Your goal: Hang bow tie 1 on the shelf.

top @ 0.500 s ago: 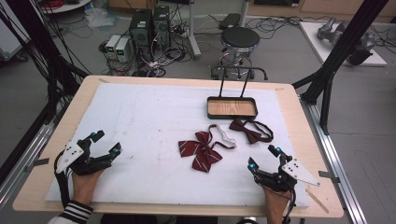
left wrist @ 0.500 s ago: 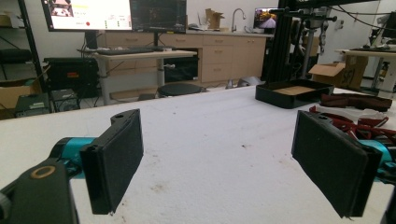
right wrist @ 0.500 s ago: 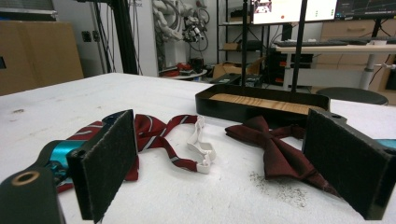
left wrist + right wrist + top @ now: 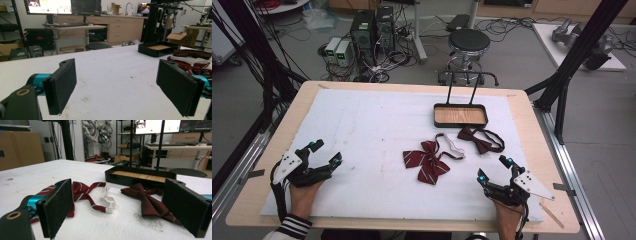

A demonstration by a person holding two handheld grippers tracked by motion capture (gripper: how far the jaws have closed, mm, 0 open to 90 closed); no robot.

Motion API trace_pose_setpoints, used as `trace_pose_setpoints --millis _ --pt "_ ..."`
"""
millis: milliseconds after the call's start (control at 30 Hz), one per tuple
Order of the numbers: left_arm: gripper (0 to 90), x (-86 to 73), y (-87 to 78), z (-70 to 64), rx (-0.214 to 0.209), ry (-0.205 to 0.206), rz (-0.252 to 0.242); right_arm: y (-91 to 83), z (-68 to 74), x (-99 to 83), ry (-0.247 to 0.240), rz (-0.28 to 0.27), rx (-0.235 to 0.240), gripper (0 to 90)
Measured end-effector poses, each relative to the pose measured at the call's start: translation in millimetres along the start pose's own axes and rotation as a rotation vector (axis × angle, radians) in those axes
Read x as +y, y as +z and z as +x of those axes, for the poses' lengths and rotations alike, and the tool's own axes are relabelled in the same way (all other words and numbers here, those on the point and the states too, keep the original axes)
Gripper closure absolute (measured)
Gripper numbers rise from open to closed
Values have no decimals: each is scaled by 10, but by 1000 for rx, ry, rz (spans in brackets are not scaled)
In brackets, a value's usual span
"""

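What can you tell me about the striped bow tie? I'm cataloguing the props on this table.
The striped bow tie is dark red fabric with thin pale diagonal stripes and lies flat on the white table cover, between the two grippers and nearer the right one. Its wings spread from a knotted centre, with two tails pointing toward the person. A narrow striped neck strap loops out behind it and joins a white strap piece. It lies just in front of the black tray, left of a plain maroon bow tie. Nothing grips it.

1. Striped red bow tie (image 4: 428, 161) with white strap lies flat mid-bench.
2. Plain maroon bow tie (image 4: 477, 138) lies just right of it.
3. Black wood-floored tray (image 4: 460, 115) sits just behind both.
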State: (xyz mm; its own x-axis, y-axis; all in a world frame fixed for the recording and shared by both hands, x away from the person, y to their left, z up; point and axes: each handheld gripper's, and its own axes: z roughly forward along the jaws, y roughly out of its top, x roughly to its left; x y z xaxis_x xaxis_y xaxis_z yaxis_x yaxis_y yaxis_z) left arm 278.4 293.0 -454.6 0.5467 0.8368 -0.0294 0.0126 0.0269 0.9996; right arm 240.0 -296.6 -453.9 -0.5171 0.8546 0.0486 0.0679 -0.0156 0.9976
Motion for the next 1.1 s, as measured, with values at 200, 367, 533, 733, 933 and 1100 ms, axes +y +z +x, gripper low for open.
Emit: trace_pose_setpoints --millis 200,367,533,733,933,1100 --pt "170 0 -3 1 -1 1 -1 14 -2 6 -4 14 -5 95" --pt "169 -1 -3 -3 0 8 0 19 -7 11 6 22 -4 95" --pt "169 -2 -4 -5 1 7 -3 20 -17 16 19 21 -14 95" --pt "169 -2 -4 -7 1 5 -6 50 34 169 21 33 35 95" --pt "170 -2 -6 -6 1 6 -6 118 164 418 9 60 73 96" --pt "169 -2 -8 -6 0 9 -5 287 234 572 -38 133 104 96"
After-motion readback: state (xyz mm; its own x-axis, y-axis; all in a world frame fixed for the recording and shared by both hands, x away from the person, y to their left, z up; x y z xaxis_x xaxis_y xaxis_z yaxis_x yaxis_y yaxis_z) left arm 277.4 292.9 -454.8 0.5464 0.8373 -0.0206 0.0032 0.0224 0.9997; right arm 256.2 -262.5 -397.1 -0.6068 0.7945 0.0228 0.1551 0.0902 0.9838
